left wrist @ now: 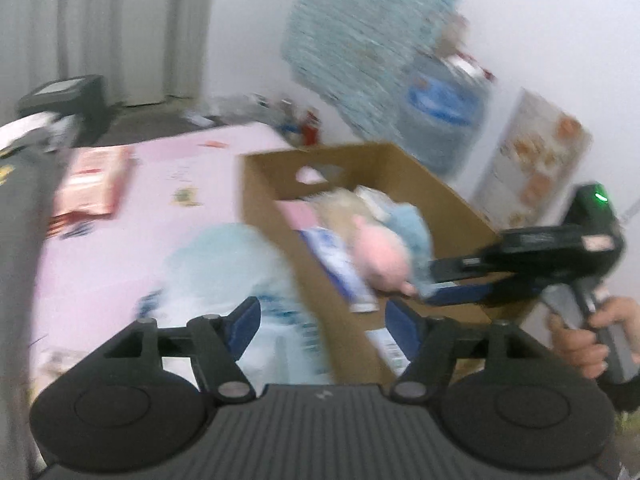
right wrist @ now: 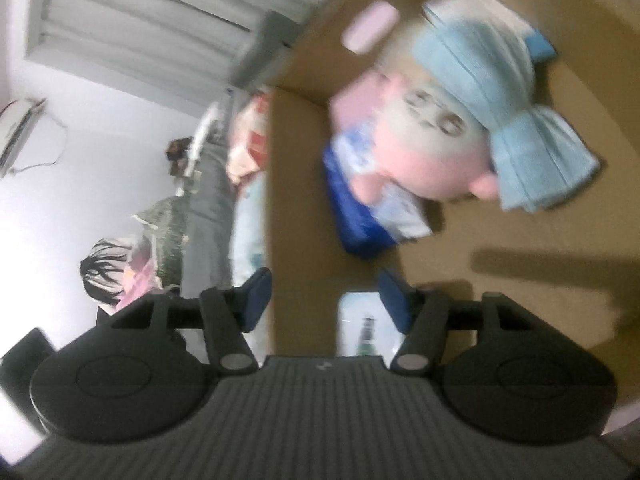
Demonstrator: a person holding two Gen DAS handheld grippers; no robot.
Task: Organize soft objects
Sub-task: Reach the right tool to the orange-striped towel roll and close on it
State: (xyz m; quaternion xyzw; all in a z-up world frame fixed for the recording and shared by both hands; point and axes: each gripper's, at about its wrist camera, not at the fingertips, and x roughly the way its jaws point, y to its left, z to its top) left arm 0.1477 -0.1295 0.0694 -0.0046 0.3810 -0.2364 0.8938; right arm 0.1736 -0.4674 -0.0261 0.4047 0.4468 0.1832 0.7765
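Observation:
A cardboard box [left wrist: 404, 168] stands on the pink table [left wrist: 120, 272]. Inside lie a pink plush toy [left wrist: 384, 256] with a pale face [right wrist: 432, 120], a folded light blue towel [right wrist: 492, 92] and a blue-and-white soft pack [right wrist: 368, 200]. Another pale pack [right wrist: 360, 324] lies near the right gripper. A light blue soft bundle [left wrist: 224, 264] rests on the table outside the box. My left gripper [left wrist: 323, 324] is open over the box's near wall, with nothing clamped. My right gripper [right wrist: 325, 300] is open and empty; it [left wrist: 428, 280] reaches into the box beside the plush toy.
A red-and-white packet [left wrist: 92, 184] lies at the table's far left. A large water jug [left wrist: 444, 108], a hanging blue textured cloth [left wrist: 360, 40] and a printed carton [left wrist: 532, 168] stand behind the box. A hand [left wrist: 580, 336] holds the right gripper's handle. Both views are blurred.

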